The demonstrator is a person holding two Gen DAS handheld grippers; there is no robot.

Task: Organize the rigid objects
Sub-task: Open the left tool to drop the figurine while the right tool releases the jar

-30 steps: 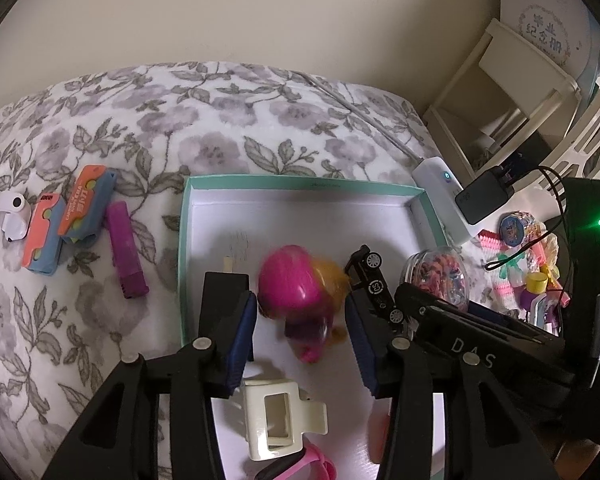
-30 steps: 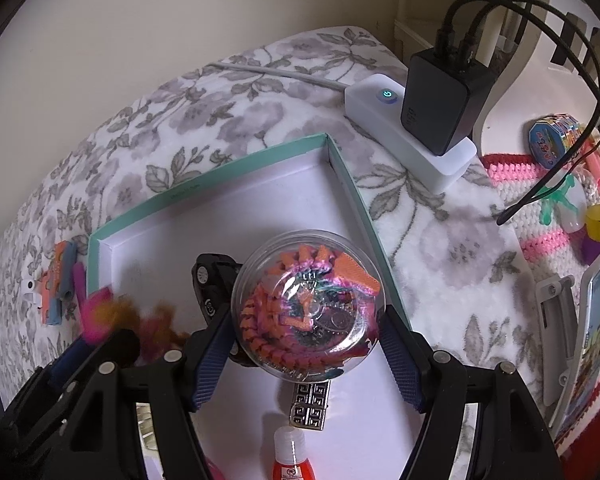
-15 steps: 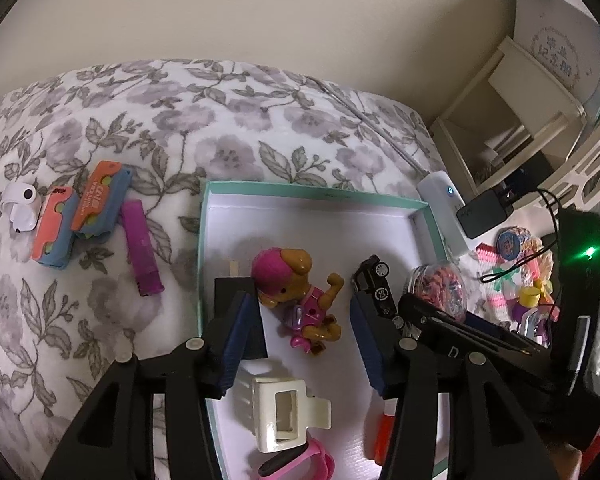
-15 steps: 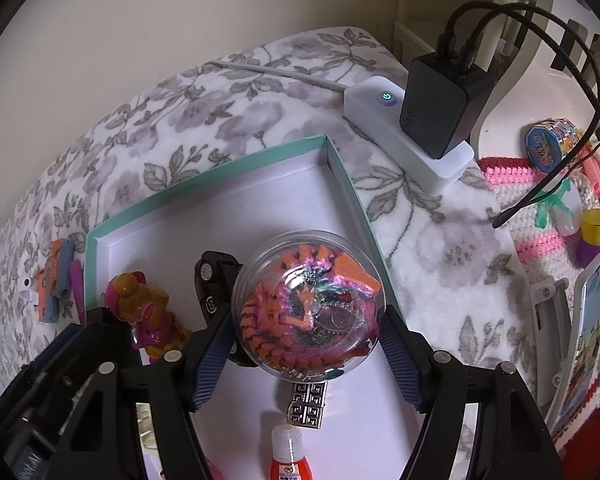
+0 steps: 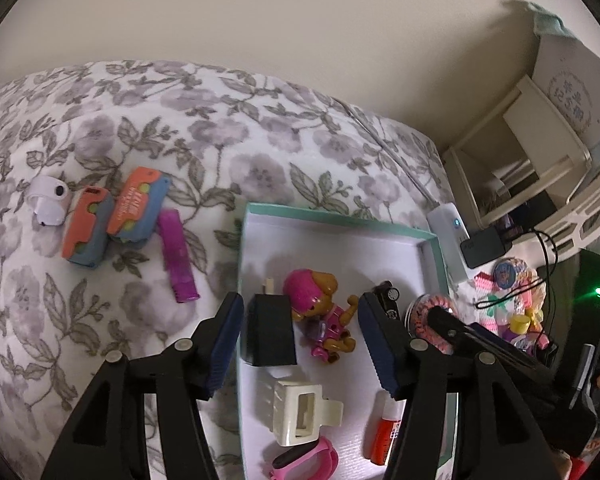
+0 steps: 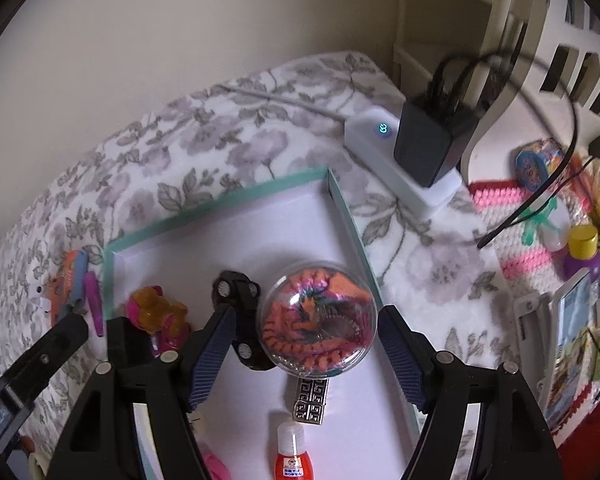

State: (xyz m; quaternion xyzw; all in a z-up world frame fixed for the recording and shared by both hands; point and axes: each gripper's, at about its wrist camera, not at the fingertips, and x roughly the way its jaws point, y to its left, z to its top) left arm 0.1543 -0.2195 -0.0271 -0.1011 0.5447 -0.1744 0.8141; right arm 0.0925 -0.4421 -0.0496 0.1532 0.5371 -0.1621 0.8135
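A teal-rimmed white tray (image 5: 332, 220) (image 6: 220, 204) lies on a floral blanket. In it are a pink and brown dog figure (image 5: 320, 312) (image 6: 156, 316), a black charger block (image 5: 270, 336), a black toy car (image 5: 388, 300) (image 6: 240, 300), a clear dome of orange pieces (image 6: 320, 320) (image 5: 428, 316), a cream hair clip (image 5: 300, 412), a red glue bottle (image 6: 292, 456) and a pink band (image 5: 304, 460). My left gripper (image 5: 300, 344) is open and empty above the dog. My right gripper (image 6: 304, 352) is open around the dome, with gaps on both sides.
Left of the tray lie two orange and blue boxes (image 5: 116, 216), a purple comb (image 5: 176, 256) and a white earbud case (image 5: 48, 200). A white power strip with a black adapter (image 6: 412, 160) and a cluttered crochet mat (image 6: 540, 232) lie to the right.
My left gripper let go of the dog figure, which now lies in the tray, and drew back. My right gripper opened off the dome, which now rests in the tray.
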